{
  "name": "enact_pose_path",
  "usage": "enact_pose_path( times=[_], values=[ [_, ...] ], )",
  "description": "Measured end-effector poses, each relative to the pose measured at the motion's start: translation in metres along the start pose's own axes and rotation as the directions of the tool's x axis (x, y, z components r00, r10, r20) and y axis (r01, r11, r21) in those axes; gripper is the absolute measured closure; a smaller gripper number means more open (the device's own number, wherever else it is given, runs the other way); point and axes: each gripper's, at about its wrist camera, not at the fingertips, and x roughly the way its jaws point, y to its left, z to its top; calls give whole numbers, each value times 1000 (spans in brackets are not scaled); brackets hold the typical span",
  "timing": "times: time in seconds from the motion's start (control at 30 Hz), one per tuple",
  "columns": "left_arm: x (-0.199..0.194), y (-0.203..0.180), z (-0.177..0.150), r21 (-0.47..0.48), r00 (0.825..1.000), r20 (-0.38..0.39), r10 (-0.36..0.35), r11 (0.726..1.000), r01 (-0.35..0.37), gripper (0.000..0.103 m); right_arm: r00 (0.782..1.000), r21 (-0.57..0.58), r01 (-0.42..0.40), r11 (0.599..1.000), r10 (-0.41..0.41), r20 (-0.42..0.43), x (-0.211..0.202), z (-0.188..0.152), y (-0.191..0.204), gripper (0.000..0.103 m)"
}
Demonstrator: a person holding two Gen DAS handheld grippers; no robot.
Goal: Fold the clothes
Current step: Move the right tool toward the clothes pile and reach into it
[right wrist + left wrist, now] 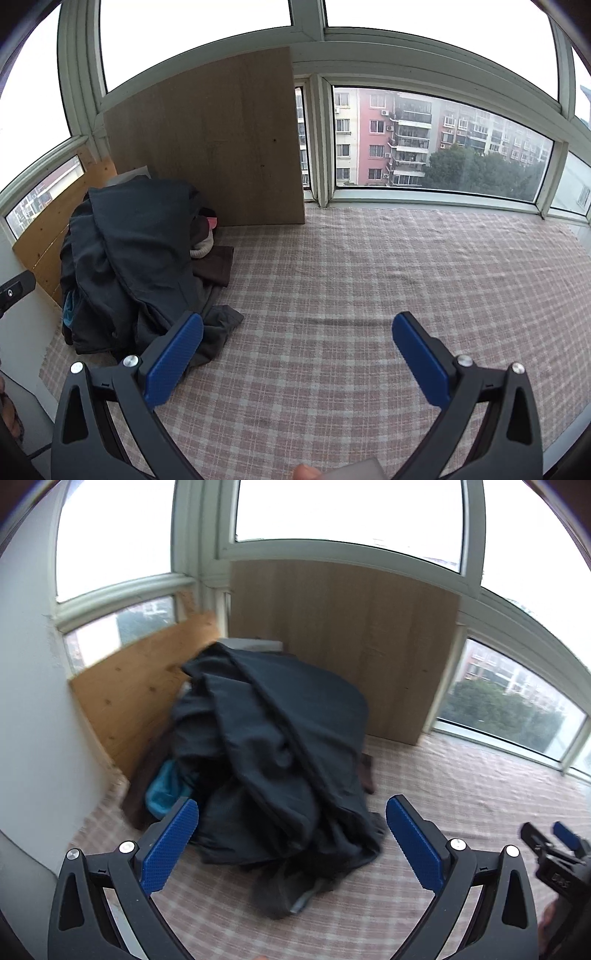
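My left gripper (291, 838) is spread wide, a heap of dark clothes (273, 738) just ahead between its fingers. My right gripper (297, 354) is spread too, over bare checked cloth (369, 280).

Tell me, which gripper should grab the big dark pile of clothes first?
Probably the left gripper. Its open blue fingers already frame the crumpled dark navy garment atop the pile. The right gripper, also open, points mostly at bare pink checked cloth, with the pile off to its left.

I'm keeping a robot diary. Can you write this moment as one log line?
left hand-held gripper: open | right hand-held gripper: open | dark clothes pile: unfolded
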Motion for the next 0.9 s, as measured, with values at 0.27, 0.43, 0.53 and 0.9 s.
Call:
enact_pose_path(
  times=[0.27,0.43,0.53,0.9],
  values=[
    [2,45,1,-38,999,-17,51,998,-52,0,999,-108,0,994,4,34,1,7,40,0],
    [1,66,-1,-48,997,-17,70,996,-71,0,999,-149,-29,988,34,31,5,9,65,0],
    [3,80,-2,-63,997,-34,65,996,-67,0,996,-142,-84,986,85,3,9,7,79,0],
    [7,131,-5,-96,997,-56,52,994,-57,0,935,15,-343,939,343,-95,28,3,116,0]
  ],
)
